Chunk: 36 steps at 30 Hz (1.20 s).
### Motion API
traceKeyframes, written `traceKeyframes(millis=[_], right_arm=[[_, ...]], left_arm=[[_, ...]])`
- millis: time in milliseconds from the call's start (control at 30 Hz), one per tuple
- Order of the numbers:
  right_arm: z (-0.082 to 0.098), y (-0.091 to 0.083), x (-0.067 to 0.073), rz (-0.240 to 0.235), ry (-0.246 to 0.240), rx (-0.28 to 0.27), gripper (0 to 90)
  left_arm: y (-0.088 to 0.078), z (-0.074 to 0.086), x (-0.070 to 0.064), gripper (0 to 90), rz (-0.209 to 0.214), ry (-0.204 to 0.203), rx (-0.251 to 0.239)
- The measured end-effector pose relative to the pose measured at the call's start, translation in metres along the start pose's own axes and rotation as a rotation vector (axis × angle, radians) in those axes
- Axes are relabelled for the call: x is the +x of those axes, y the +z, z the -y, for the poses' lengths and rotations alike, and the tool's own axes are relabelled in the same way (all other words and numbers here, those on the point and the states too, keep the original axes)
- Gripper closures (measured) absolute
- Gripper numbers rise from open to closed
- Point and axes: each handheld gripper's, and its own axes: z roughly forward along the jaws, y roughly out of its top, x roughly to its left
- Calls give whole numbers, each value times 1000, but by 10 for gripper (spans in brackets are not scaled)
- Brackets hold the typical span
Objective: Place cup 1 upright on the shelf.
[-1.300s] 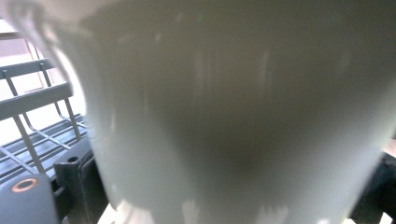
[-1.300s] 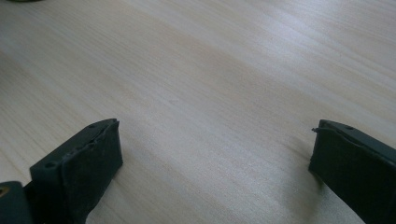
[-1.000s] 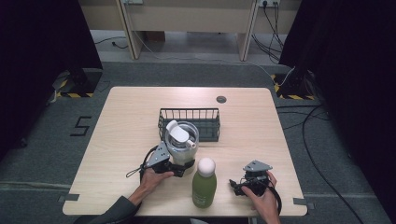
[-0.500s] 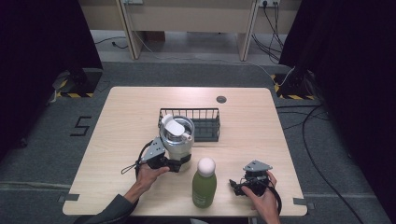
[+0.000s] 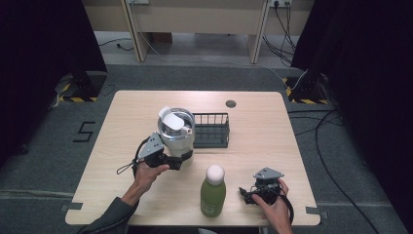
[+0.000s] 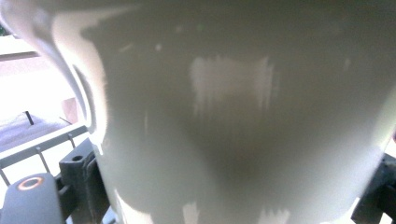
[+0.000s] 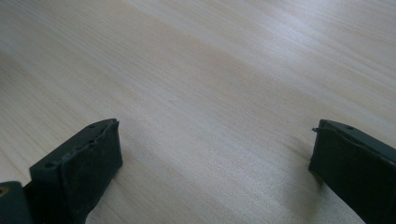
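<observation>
Left tool [image 5: 181, 157] clamped low on tumbler [image 5: 176, 131], carried upright just off the worktop [image 5: 122, 117], beside the left end of the basket [image 5: 212, 130]; low grip likely chosen to keep the lid clear and the load steady for a set-down in or near the basket. Right tool [image 5: 247, 194] resting on worktop, jaws wide apart, nothing between, parked out of the way. Bottle [image 5: 213, 191] standing upright between both hands, untouched. Tumbler: pale steel body, glossy, white lid with flip tab, handle curve seen at left in left gripper view [image 6: 243, 121].
</observation>
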Motion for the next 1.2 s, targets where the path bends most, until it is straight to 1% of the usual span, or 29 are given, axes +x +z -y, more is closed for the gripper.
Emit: traceKeyframes(millis=[100, 233, 367, 400, 433, 533, 633, 667, 700, 833, 967, 1100, 1200], right_arm=[[0, 0, 0, 0, 0, 0, 21], [0, 0, 0, 0, 0, 1, 20], [0, 0, 0, 2, 1, 1, 17], [0, 0, 0, 2, 2, 1, 17], [0, 0, 0, 2, 2, 1, 17], [0, 0, 0, 2, 1, 2, 17], [0, 0, 0, 2, 1, 2, 17], [0, 0, 0, 2, 0, 1, 17], [0, 0, 0, 2, 0, 1, 17], [0, 0, 0, 2, 0, 1, 17], [0, 1, 0, 2, 1, 1, 16], [0, 1, 0, 2, 1, 1, 16], [0, 0, 0, 3, 0, 4, 17]], left_arm=[[-1, -7, 4, 109, -1, 6, 2], [-1, -16, 9, 109, 0, -5, -3], [0, -27, 14, 109, -1, 12, -5], [1, -33, 17, 109, 0, 10, -2], [1, -33, 17, 109, 0, 10, -2], [4, -43, 22, 109, 0, 4, -3], [7, -51, 27, 109, -1, 9, 4], [9, -56, 30, 109, -8, 16, 4], [9, -56, 30, 109, -8, 16, 4], [13, -66, 38, 109, -15, 20, -4], [18, -74, 45, 109, -18, 8, -16], [25, -78, 51, 109, -28, 10, -19], [31, -78, 56, 109, -38, -3, -20]])
